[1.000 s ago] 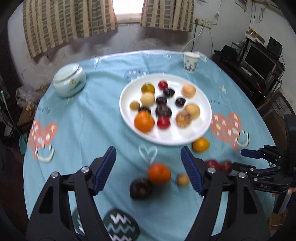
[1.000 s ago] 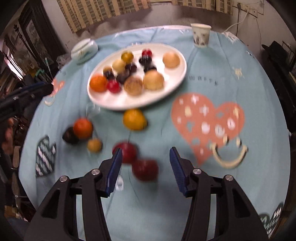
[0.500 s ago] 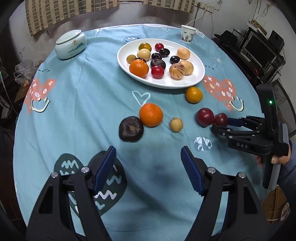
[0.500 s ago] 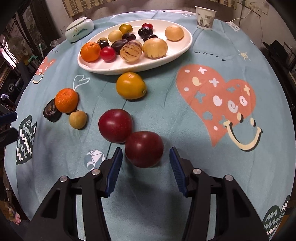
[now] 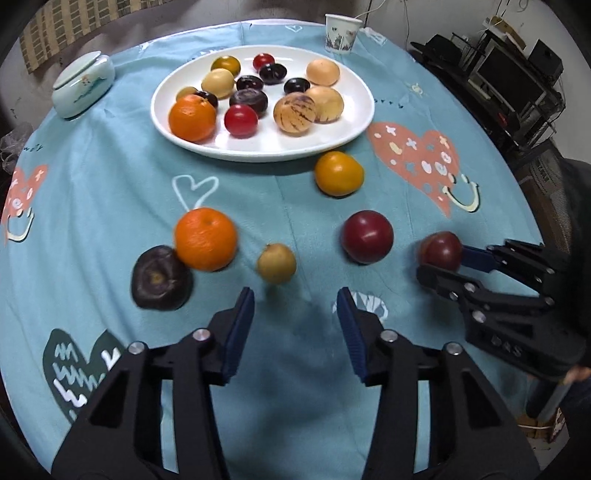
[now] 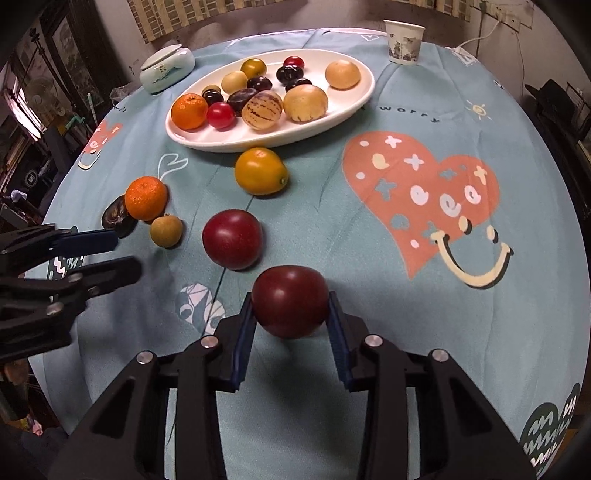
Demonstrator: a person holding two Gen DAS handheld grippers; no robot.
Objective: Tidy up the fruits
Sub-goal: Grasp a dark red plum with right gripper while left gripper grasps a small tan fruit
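One round table under a light blue cloth (image 5: 110,184) printed with pink hearts fills both views. On its far half sits a wide white oval plate (image 5: 354,122), loaded with fruit: an orange mandarin (image 5: 192,117), a striped tan melon-like fruit (image 5: 294,113), pale yellow and beige round fruits, several dark plums and two small red ones. Beyond the plate, a pale green lidded ceramic jar (image 5: 82,84) stands at the far left and a patterned paper cup (image 5: 341,28) at the far edge.

Six loose fruits lie or hang nearer the camera. A yellow-orange round fruit (image 6: 261,171) sits just beside the plate's near rim. A second bright orange mandarin (image 5: 205,239) touches a flat dark brown-purple fruit (image 5: 159,277), with a small tan round fruit (image 5: 276,263) just to their right. A large dark red plum (image 6: 232,239) lies near the middle.

The right gripper (image 6: 291,321) has just been closing, and its blue pads now press both sides of another dark red plum (image 6: 290,301), gripped just above the cloth, in front of the first plum and apart from it.

The left gripper (image 5: 295,314) has also just been narrowing; its blue-padded jaws stand partly open with nothing between them, pointing down at bare cloth just short of the small tan fruit.
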